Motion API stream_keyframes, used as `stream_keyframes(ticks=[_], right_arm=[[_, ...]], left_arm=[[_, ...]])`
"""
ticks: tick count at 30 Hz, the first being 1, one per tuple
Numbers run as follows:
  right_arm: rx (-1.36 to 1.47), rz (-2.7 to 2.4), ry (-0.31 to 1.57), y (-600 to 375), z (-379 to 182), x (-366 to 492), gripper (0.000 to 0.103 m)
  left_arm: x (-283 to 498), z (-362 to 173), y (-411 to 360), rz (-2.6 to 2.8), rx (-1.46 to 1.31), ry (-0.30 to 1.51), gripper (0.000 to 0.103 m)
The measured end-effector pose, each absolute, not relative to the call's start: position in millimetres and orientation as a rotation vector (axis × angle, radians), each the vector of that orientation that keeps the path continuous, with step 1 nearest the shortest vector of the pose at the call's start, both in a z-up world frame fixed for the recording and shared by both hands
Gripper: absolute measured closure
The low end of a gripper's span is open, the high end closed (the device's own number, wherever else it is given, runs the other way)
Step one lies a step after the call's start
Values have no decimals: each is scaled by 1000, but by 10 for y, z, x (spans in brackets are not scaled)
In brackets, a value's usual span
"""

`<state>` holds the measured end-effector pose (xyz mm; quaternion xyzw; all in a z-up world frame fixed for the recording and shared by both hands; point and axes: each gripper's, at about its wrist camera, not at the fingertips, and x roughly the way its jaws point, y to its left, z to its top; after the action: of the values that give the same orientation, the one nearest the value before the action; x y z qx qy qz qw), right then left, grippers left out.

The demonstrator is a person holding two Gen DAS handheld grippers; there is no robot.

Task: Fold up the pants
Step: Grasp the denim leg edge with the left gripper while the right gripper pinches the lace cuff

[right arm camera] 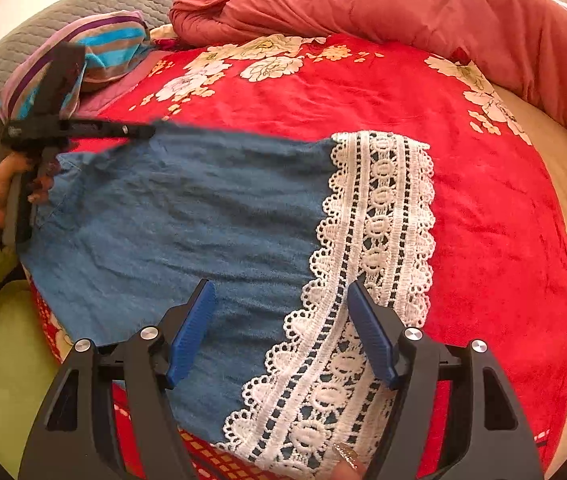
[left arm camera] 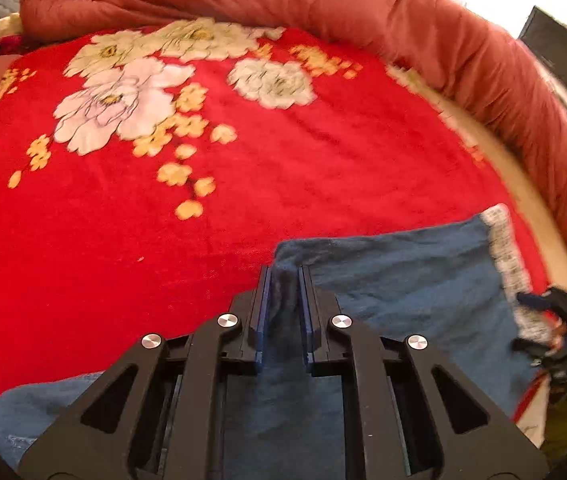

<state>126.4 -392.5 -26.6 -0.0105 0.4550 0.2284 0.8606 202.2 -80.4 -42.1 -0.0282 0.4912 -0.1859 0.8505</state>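
With the blue pants [right arm camera: 187,220] spread on the near part of the red floral blanket [right arm camera: 483,208], the left gripper [left arm camera: 283,276] pinched their far corner nearly closed while the right gripper [right arm camera: 279,292] hovered wide open and empty over the lace hem [right arm camera: 379,216], best gripped before lifting both ends evenly; no writing was legible.

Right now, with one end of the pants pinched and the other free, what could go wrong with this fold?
1. The left gripper pinches only a narrow ridge of the blue pants; it may slip when lifted.
2. The right gripper is open above the lace hem, so a one-sided pull could skew the fold.
3. The jaws might snag the openwork lace.
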Motion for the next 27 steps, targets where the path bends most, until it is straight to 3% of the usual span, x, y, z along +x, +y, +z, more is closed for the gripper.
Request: stream_keyframes(ticks=[7,16,17,19,20,27], right_arm=[[83,373,894,-4269,-9,1831,36],[134,332,1036,-4273,-524,2393,37],[155,343,1035,-4286,-540,2385,39],[194,412,1038,-4289,-531,2348,73],[206,439,1032,-4275,-505,2326,80],[89,395,889,-4242,-167,2263,82]], left_arm=[[2011,-513,-777,-415,-102,1034,96],[1968,-527,-831,-426,-77,1027,89],[1968,-529,-842,-424,-69,1026,89],[1962,-532,-865,-414,-52,1022,89],[1954,-528,-880,-403,-42,1020,91],[1963,-380,-981,-370,16,963,97]])
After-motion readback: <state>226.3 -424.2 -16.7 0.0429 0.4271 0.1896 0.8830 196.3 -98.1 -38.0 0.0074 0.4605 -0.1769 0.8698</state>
